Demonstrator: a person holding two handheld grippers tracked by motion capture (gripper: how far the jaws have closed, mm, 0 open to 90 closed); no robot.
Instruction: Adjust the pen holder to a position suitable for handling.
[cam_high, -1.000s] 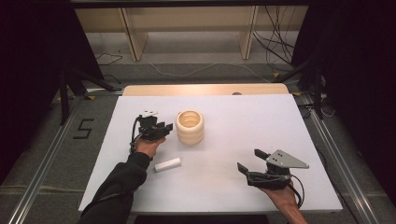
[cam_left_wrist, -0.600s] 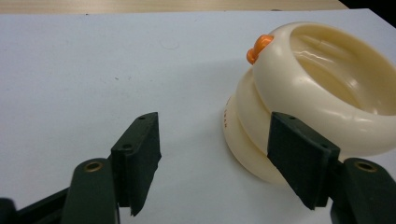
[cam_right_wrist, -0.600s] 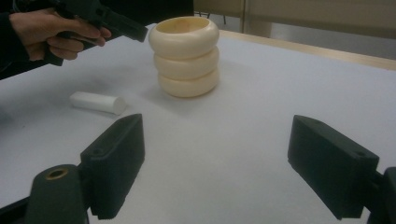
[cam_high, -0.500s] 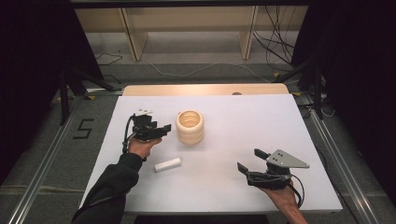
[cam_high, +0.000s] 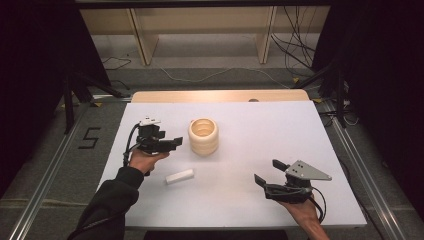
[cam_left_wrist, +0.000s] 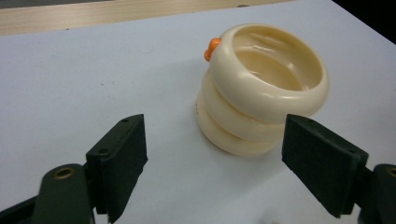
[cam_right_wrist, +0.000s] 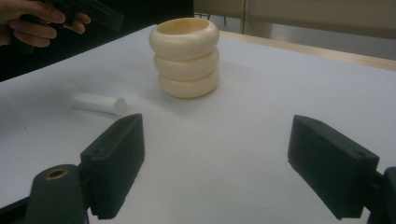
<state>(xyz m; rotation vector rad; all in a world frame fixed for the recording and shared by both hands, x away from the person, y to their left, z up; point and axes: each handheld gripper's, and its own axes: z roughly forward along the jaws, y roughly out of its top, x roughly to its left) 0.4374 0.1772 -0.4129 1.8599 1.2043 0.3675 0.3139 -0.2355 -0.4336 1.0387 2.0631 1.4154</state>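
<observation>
White covering spreads over the table (cam_high: 240, 200), with a strip of bare pale wood showing along its far edge and dark floor, cables and wooden frame legs beyond it in the upper part of the high view.

Near the centre of the table stands a cream ridged cup (cam_high: 203, 136), shaped like three stacked rings, upright and open at the top. In the left claw view it sits in the upper right (cam_left_wrist: 261, 88), its glossy hollow visible and a small orange bump (cam_left_wrist: 212, 48) on its outer rim. In the right claw view it stands at upper centre (cam_right_wrist: 186, 57).

Below and left of the cup in the high view, apart from it, a short white cylinder (cam_high: 179, 176) lies on its side; the right claw view shows it at middle left (cam_right_wrist: 99, 103).

Just left of the cup, the left claw (cam_high: 172, 143) is held in a hand above the table, pointing toward the cup; its jaws stand wide apart with nothing between them.

At lower right of the high view, well apart from the cup, the right claw (cam_high: 267, 172) carries a grey three-cornered plate (cam_high: 306, 170); its jaws also gape wide, empty.
</observation>
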